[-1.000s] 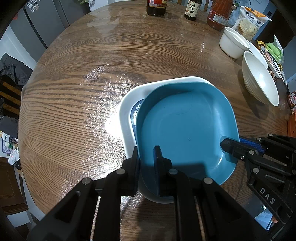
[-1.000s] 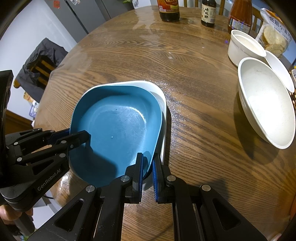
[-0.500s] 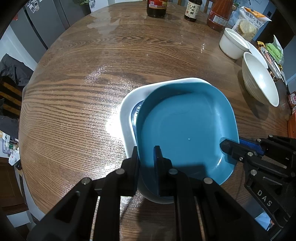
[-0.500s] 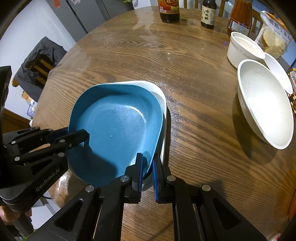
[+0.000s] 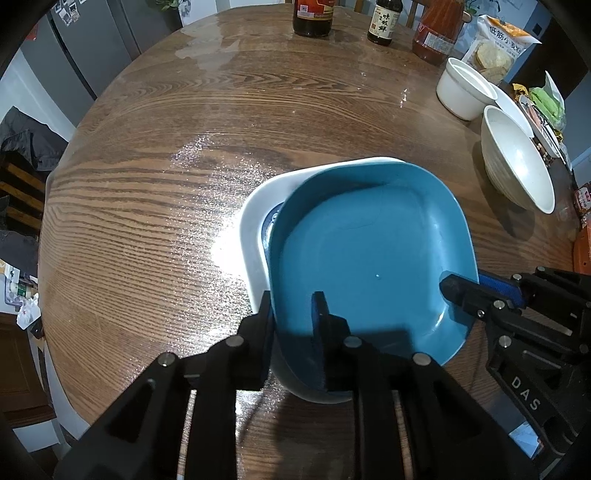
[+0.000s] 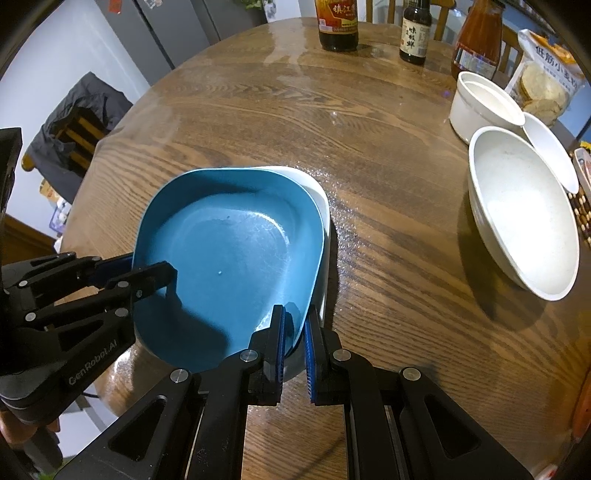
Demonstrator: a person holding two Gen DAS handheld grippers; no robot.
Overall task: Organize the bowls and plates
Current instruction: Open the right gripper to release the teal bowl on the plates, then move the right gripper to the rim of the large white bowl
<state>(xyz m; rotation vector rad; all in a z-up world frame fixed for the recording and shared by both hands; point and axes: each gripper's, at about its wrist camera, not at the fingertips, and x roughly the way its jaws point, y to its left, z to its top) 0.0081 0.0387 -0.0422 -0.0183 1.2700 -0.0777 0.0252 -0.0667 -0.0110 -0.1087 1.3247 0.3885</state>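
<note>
A blue square plate (image 5: 373,251) lies tilted on a white square plate (image 5: 255,210), which sits on the round wooden table (image 5: 184,147). My left gripper (image 5: 293,314) is shut on the blue plate's near rim. My right gripper (image 6: 294,328) is shut on the blue plate (image 6: 229,258) at its right rim, beside the white plate (image 6: 325,236). Each gripper shows in the other's view, the right one in the left wrist view (image 5: 476,291) and the left one in the right wrist view (image 6: 147,273). A dark patterned dish shows under the blue plate's left edge.
A large white bowl (image 6: 524,214) and a small white bowl (image 6: 480,107) stand at the right with a white plate behind them. Sauce bottles (image 6: 338,22) and a snack bag (image 6: 546,74) line the far edge. A chair with clothing (image 6: 81,122) stands left of the table.
Both grippers still grip the blue plate. It sits a little farther over the white plate; otherwise almost nothing has moved.
</note>
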